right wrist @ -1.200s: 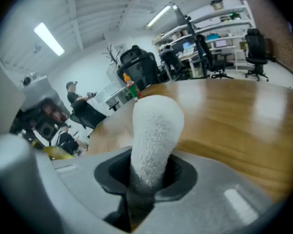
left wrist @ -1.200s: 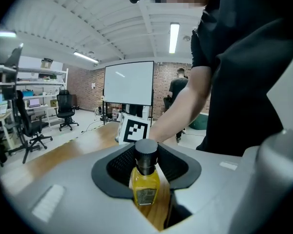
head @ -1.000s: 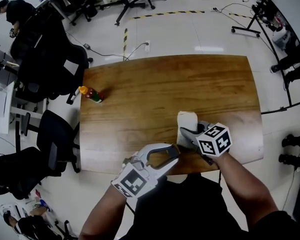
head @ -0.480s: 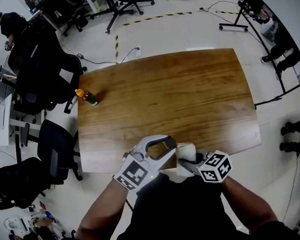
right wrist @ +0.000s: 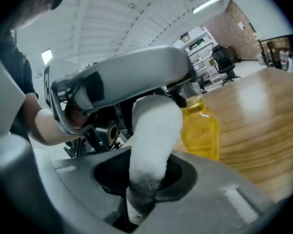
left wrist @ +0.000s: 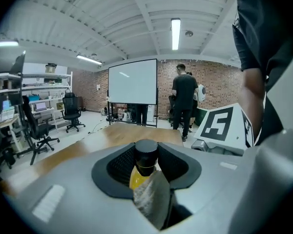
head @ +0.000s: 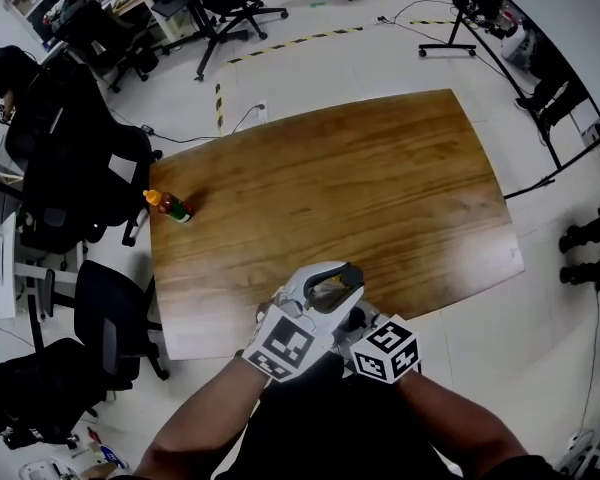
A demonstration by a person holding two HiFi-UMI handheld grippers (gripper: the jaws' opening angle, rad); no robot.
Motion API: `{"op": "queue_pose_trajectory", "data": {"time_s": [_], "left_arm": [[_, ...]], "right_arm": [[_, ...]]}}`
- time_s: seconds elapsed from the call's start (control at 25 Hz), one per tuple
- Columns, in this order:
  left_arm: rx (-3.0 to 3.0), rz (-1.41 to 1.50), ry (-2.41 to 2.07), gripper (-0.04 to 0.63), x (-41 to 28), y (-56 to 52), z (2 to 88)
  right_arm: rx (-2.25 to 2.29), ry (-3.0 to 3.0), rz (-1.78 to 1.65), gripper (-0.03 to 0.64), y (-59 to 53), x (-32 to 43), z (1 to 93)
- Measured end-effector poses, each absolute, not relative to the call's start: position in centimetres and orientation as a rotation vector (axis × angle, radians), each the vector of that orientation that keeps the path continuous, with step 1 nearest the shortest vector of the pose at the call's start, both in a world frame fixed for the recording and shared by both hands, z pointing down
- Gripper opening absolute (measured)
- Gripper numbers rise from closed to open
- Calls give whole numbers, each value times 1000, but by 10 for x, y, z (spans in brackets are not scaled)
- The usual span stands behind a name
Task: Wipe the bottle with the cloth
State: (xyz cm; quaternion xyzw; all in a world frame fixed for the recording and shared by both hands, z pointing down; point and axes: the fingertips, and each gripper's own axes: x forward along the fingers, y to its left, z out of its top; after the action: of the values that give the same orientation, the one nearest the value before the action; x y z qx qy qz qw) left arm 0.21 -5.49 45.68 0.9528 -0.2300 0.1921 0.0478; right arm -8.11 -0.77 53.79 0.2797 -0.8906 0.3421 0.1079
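Right now my left gripper (left wrist: 147, 169) clamps the yellow bottle (right wrist: 201, 130) by its black-capped neck, while my right gripper (right wrist: 145, 182) pinches the white cloth (right wrist: 154, 126) against it.

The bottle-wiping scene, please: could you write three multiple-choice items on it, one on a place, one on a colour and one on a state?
1. Where is the small orange-capped bottle?
A. near the table's left edge in the head view
B. mid-table
C. on the floor

2. What colour is the liquid in the held bottle?
A. blue
B. yellow
C. red

3. The right gripper is:
A. open and empty
B. shut on the held bottle
C. shut on the cloth

Key: 1 A, it sits beside that edge; 2 B, yellow shows in both gripper views; 3 C, the cloth rises from between its jaws.
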Motion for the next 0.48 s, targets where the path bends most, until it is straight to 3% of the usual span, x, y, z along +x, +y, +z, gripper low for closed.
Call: {"op": "queue_pose_trajectory", "data": {"time_s": [0.48], "left_arm": [[2938, 568, -656, 161, -5, -48, 456]], "right_arm": [[929, -2466, 1311, 80, -14, -71, 596]]}}
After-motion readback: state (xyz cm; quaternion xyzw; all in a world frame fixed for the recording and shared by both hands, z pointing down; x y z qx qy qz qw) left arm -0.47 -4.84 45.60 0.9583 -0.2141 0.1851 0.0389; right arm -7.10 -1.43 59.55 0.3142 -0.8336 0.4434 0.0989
